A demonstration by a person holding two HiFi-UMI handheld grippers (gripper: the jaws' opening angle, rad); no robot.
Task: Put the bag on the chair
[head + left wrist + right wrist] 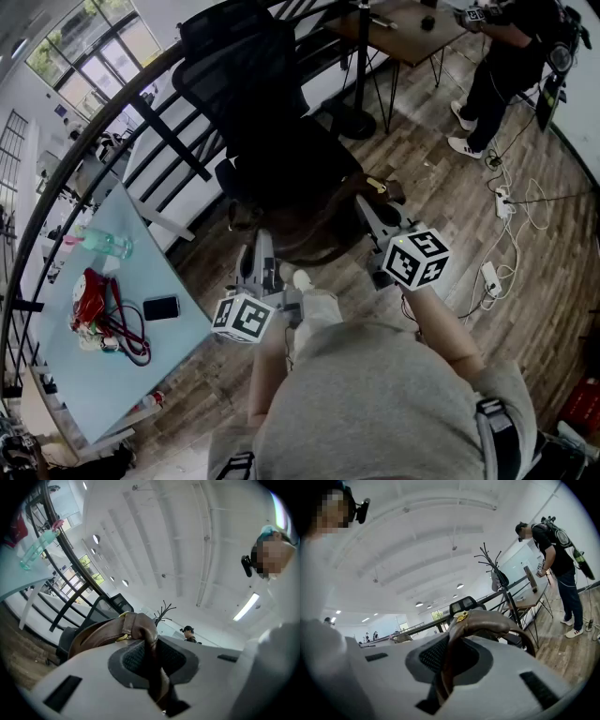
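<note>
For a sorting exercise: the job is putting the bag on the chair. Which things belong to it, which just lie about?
Job: brown bag, black chair, left gripper, right gripper.
Lying about: phone, bottle, red pouch, power strip.

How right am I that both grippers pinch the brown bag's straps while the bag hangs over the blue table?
No: the head view shows the brown bag at the black office chair's seat, the blue table off to the left. The left gripper and right gripper do pinch its straps.
</note>
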